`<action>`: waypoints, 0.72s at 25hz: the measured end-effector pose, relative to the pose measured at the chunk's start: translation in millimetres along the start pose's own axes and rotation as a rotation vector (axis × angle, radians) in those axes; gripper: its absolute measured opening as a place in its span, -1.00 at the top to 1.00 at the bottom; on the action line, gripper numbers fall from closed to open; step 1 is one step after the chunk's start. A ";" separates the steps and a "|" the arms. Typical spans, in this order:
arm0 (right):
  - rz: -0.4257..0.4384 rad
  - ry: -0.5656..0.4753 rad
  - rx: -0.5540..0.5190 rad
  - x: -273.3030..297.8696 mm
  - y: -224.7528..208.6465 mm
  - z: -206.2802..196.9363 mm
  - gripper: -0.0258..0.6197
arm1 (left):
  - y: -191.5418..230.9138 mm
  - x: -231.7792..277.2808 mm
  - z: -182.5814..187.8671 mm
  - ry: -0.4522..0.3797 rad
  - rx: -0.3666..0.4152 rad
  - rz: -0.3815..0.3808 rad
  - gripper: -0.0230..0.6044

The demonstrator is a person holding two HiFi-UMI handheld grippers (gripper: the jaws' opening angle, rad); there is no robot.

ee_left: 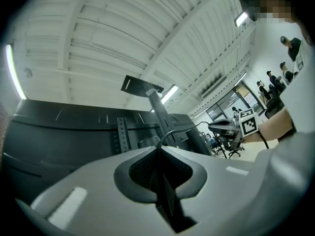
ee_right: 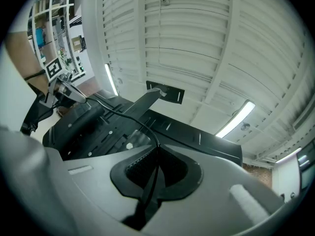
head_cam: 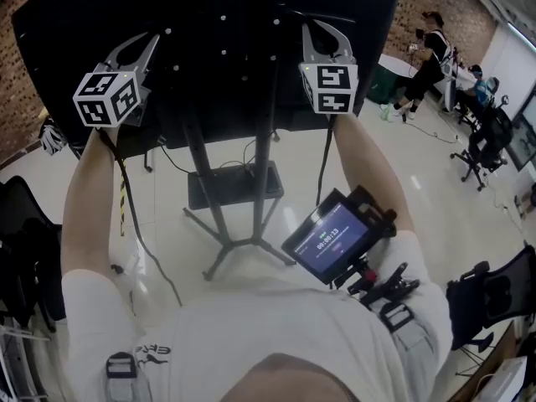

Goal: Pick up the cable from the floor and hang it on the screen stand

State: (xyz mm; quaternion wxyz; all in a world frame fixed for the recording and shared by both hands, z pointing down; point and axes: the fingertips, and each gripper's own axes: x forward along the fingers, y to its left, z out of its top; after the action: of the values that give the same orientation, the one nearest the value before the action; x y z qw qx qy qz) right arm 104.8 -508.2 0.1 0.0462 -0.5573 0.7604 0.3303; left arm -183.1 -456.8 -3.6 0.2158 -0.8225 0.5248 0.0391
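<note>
Thin black cable [ee_right: 123, 113], clamped in left gripper [ee_left: 158, 149] and right gripper [ee_right: 156, 151], held before the black metal screen stand [head_cam: 219, 216]; the span is best kept taut and lowered over the mount.

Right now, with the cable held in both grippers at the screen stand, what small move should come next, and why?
Probably lift both grippers slightly higher and carry the span over the stand's post. The left gripper and right gripper are each shut on the cable, which runs between them by the back of the screen stand and does not seem draped over it yet.
</note>
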 end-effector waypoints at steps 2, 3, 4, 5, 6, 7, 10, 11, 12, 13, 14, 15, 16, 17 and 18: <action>-0.013 -0.006 -0.010 14.6 -5.9 5.2 0.82 | 12.0 13.3 5.8 -0.011 0.010 -0.004 0.85; -0.019 -0.008 -0.013 19.1 -8.5 8.2 0.82 | 15.6 17.8 9.4 -0.017 0.015 -0.003 0.85; -0.023 -0.009 -0.013 22.9 -10.5 10.8 0.82 | 18.7 21.5 12.4 -0.021 0.019 -0.003 0.85; -0.026 -0.009 -0.014 26.6 -12.1 12.5 0.82 | 21.3 24.8 14.8 -0.025 0.021 -0.004 0.85; -0.029 -0.007 -0.015 30.2 -13.4 12.8 0.82 | 23.4 27.4 16.2 -0.029 0.023 -0.008 0.85; -0.032 -0.002 -0.016 33.9 -14.5 12.0 0.82 | 24.7 29.3 16.6 -0.032 0.025 -0.013 0.85; -0.028 0.013 -0.017 45.2 -14.1 7.0 0.81 | 31.1 32.5 13.0 -0.027 0.031 -0.007 0.85; -0.023 0.015 -0.022 48.5 -12.3 6.2 0.81 | 35.0 33.4 11.6 -0.022 0.025 0.001 0.85; -0.019 0.015 -0.031 51.1 -10.1 6.0 0.81 | 39.0 34.4 10.2 -0.019 0.017 0.009 0.85; -0.016 0.015 -0.044 53.0 -7.7 6.1 0.81 | 42.8 35.0 8.4 -0.015 0.010 0.015 0.85; -0.012 0.018 -0.056 54.9 -5.0 5.9 0.81 | 46.5 35.2 6.3 -0.009 0.007 0.021 0.85; -0.007 0.023 -0.065 56.8 -2.4 5.4 0.81 | 50.0 35.2 4.0 -0.001 0.007 0.027 0.85; 0.000 0.030 -0.070 59.0 -0.4 4.4 0.81 | 53.0 35.3 1.6 0.010 0.011 0.032 0.85; 0.007 0.040 -0.071 61.2 0.4 2.8 0.80 | 55.1 35.9 -0.8 0.023 0.016 0.038 0.84; 0.012 0.053 -0.070 63.1 0.2 0.8 0.79 | 56.3 37.2 -2.8 0.035 0.021 0.043 0.84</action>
State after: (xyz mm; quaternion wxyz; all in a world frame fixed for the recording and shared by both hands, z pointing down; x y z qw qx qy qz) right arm 80.8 -559.3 -28.1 0.0047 -0.5627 0.7525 0.3421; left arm -216.5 -509.4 -29.5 0.2144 -0.8093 0.5464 0.0236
